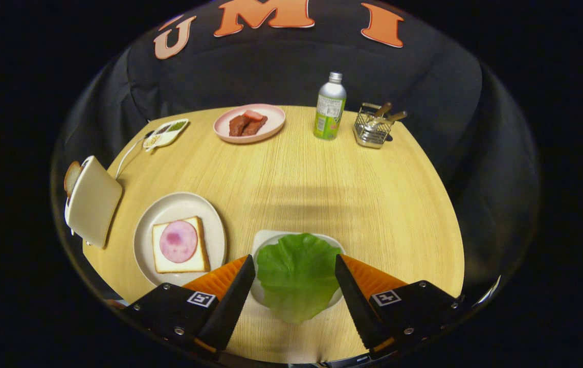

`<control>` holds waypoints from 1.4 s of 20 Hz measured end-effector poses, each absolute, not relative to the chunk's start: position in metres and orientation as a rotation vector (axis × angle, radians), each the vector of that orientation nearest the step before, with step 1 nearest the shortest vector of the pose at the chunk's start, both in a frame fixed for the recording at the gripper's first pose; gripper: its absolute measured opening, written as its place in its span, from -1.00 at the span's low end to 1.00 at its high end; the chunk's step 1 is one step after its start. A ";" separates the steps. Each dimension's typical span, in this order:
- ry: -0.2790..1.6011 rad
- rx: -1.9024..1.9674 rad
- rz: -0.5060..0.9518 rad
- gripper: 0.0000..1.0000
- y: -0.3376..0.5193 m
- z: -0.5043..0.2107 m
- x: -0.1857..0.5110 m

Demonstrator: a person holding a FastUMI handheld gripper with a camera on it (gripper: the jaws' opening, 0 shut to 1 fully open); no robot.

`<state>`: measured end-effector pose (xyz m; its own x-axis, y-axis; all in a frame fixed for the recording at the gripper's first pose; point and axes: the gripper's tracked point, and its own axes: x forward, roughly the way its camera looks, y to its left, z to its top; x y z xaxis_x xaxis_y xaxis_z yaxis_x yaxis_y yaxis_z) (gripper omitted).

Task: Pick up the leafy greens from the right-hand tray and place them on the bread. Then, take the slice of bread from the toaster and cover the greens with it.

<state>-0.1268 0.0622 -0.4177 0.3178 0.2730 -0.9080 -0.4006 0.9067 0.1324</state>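
Greens (296, 276) overhanging tray (266, 240) toward table (322, 179) edge, bare wood lying beyond, gripper (295, 263) standing wide, leaf sitting between fingers, untouched.

The tool (295, 261) hangs with fingers spread wide, the lettuce leaf (296, 273) on its small tray (266, 240) between them. Leftward, the path to the bread (179, 245) on its plate (169, 207) is clear. The toaster (92, 202) stands at the left edge. A wide bare stretch of surface (322, 179) separates these from the far pink plate (249, 123), bottle (330, 107) and wire basket (372, 128).
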 end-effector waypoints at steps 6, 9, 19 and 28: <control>1.214 -0.223 0.450 0.77 0.061 -0.446 -0.135; 1.265 -0.231 0.438 0.69 0.061 -0.462 -0.139; 1.440 -0.100 0.380 0.33 0.066 -0.484 -0.147; 1.474 -0.068 0.344 -0.62 0.064 -0.486 -0.147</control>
<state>-0.1466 0.0640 -0.4860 0.0577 0.1857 -0.9809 -0.2684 0.9493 0.1639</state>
